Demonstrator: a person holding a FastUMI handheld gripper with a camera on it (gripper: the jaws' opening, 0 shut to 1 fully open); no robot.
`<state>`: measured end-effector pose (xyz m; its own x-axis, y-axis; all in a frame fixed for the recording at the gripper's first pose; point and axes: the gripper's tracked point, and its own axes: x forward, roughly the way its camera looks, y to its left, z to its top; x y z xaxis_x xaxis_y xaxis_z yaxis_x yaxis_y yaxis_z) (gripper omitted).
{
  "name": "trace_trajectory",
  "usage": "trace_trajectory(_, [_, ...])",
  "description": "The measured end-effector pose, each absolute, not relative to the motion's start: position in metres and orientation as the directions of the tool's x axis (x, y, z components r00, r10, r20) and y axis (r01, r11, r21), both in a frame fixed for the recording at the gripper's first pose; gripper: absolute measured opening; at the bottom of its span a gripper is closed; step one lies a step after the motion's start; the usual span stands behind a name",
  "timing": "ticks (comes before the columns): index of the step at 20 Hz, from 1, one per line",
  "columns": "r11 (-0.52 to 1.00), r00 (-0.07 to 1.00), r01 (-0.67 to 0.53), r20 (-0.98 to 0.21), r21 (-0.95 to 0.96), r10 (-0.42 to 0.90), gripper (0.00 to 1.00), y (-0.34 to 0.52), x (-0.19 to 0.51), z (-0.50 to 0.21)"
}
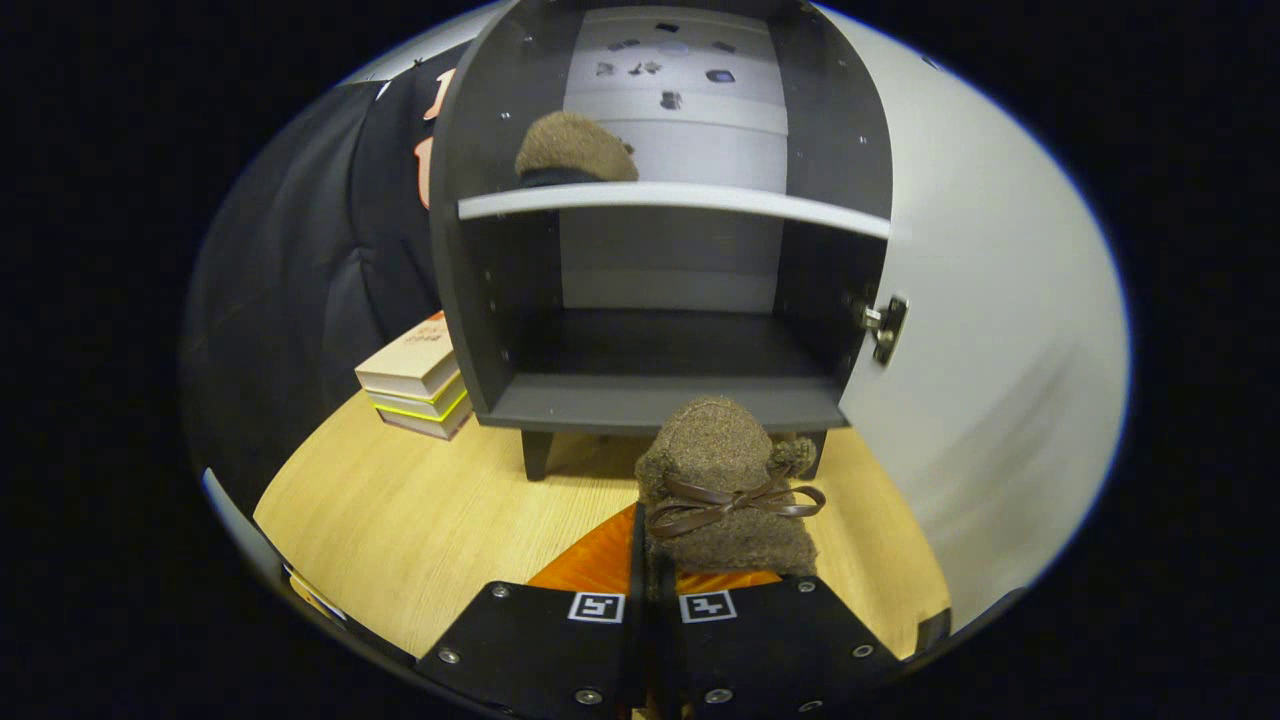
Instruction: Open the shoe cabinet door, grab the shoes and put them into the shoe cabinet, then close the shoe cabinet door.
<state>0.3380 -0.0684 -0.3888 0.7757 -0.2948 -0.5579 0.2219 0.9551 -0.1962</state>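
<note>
Fuzzy, rough cloth shoe point(727, 480) with a glossy ribbon bow point(735, 503); matt, smooth shoe cabinet point(660, 400) panels; shiny metal hinge point(884, 326); pale wood-grain table point(420, 520), satin; paper-covered books point(415, 385).

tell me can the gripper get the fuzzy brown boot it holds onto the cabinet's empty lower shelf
Probably yes. The white door is swung open, the dark lower shelf lies straight beyond the gripper, shut on the fuzzy brown boot, with nothing between.
</note>
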Motion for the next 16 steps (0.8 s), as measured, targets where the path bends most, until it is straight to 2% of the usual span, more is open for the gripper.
trace_trajectory(6, [0.946,0.840,0.255,-0.439,-0.201,-0.320,0.06,-0.069,0.389,-0.291])
trace_trajectory(16, [0.940,0.879,0.258,-0.350,-0.225,-0.325,0.06,-0.118,0.504,-0.224])
